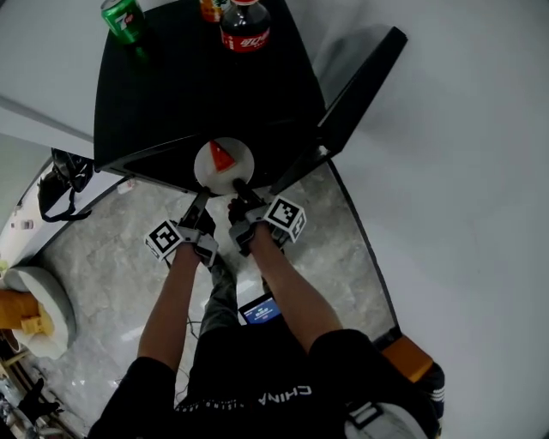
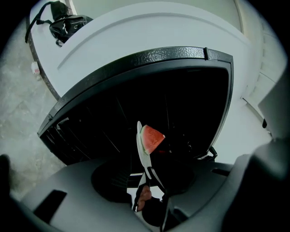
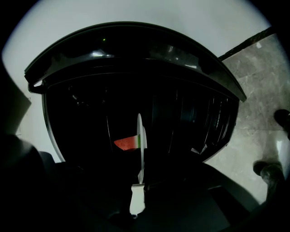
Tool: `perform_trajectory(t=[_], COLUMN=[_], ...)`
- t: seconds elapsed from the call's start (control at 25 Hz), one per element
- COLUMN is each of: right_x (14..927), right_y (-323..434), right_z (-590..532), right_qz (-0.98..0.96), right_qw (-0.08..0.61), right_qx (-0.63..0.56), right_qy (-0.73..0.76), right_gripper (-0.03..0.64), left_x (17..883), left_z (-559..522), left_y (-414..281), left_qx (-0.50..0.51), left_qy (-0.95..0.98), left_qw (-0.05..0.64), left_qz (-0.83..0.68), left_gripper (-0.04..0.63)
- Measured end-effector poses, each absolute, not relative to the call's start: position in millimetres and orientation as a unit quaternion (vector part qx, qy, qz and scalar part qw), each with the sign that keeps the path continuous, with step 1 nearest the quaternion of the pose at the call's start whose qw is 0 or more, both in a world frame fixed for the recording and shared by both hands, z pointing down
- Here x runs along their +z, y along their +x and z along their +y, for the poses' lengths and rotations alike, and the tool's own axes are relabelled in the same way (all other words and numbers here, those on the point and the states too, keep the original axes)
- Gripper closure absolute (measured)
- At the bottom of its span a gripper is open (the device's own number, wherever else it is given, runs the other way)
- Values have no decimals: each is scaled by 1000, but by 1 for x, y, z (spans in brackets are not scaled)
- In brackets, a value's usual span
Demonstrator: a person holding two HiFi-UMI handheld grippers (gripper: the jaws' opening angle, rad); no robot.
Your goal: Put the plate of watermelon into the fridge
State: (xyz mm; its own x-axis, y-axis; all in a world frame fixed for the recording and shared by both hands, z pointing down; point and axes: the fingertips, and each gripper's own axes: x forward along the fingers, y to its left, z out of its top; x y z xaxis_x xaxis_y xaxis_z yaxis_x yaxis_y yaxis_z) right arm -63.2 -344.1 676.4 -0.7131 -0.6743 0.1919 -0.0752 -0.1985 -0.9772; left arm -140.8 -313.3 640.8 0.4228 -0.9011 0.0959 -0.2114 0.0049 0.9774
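A small white plate [image 1: 233, 165] carrying a red watermelon wedge [image 1: 221, 157] hangs at the mouth of the open black fridge [image 1: 189, 86]. My right gripper [image 1: 239, 194] is shut on the plate's near rim. My left gripper [image 1: 204, 199] is beside it on the left, open, with the rim between its jaws. In the left gripper view the plate [image 2: 140, 145] stands edge-on with the wedge [image 2: 151, 138] to its right, above my left gripper [image 2: 147, 174]. In the right gripper view the plate [image 3: 140, 145] is also edge-on, with the wedge [image 3: 127, 143] on its left and my right gripper [image 3: 138, 186] pinching its rim.
The fridge door [image 1: 360, 86] swings open to the right. A cola bottle [image 1: 245, 26] and a green can [image 1: 123, 17] stand on the fridge's top. A black bag [image 1: 60, 180] lies on the white ledge at the left. Marble floor [image 1: 111, 283] runs below, with the person's legs.
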Motion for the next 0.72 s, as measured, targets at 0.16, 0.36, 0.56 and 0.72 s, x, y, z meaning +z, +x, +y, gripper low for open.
perform_trajectory(t=[0.16,0.36,0.56,0.72], right_x=[695,721,740,749], right_y=[-69,-82,-88,-91], right_z=[-354,-367,-385,-396], right_qz=[601,601,590,585], right_qw=[203,199,212,216], right_qx=[-701,-698,-697,-692], right_qy=[-327,-336,-349,-362], right_gripper=[592,592,592,591], left_x=[650,670,684,689], left_z=[-308,-312,-321,-327], left_y=[-143,-158,-163,-162], left_qx=[-315,-319,-324,-328], left_qy=[629,622,618,615], left_qw=[561,560,554,549], left_qz=[-437,-445,-454,-461], left_gripper=[462,462,462,462])
